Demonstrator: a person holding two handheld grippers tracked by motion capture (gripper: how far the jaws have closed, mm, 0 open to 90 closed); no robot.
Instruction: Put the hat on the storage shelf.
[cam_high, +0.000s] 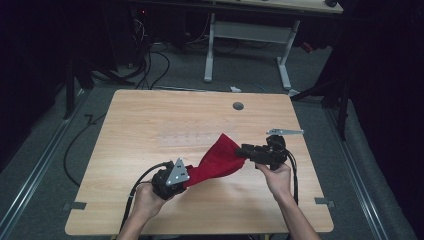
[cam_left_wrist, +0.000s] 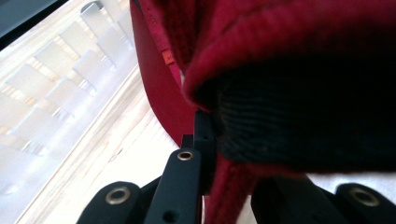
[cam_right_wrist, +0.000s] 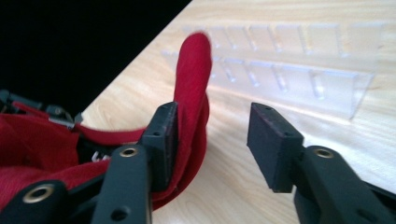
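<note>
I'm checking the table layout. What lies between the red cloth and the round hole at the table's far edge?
In the high view, a clear plastic divider tray lies between the red cloth and the round hole; otherwise bare wood.

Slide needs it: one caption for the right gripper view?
Right gripper, open, red cloth draped against one jaw, clear plastic organizer behind.

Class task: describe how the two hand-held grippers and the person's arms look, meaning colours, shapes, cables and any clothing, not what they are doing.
Both are black. The left hand-held gripper carries a grey three-cornered plate with small holes and trails a black cable. The right hand-held gripper has a similar grey plate and a black cable. Up close, the jaws are black bars with brass-ringed screw holes and flat rectangular pads. The forearms are bare, with no sleeves in sight.
</note>
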